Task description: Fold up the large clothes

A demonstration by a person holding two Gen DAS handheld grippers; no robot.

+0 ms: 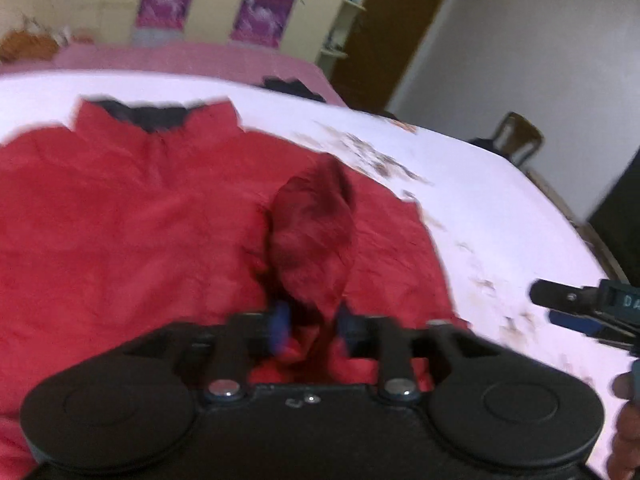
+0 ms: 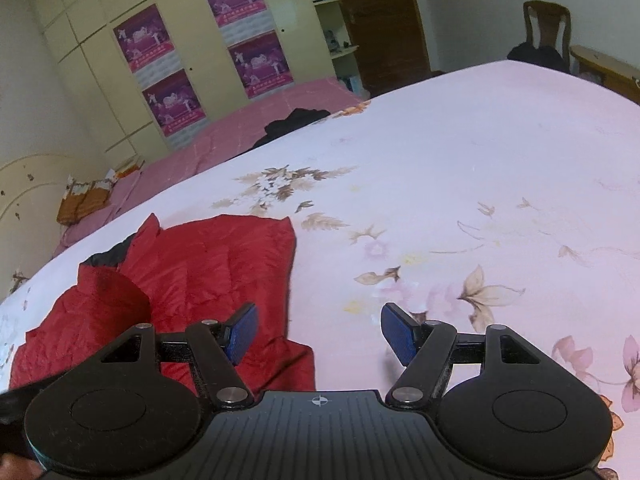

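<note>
L gripper (image 1: 310, 326) tilted down, blurred; blue-padded fingers (image 1: 280, 322) partly apart, red cloth between them, can't tell if pads press it. R gripper (image 2: 318, 332) tilted down too, fingers (image 2: 242, 334) spread wide, nothing between. R gripper's tip also shows at L view's right edge, hand (image 1: 624, 432) below it.

My left wrist view: close, angled down over the red jacket (image 1: 140, 220) toward the bed's (image 1: 460, 184) far edge. My right wrist view: higher, same heading. Shared: jacket, floral sheet, wardrobe (image 2: 120, 12).
</note>
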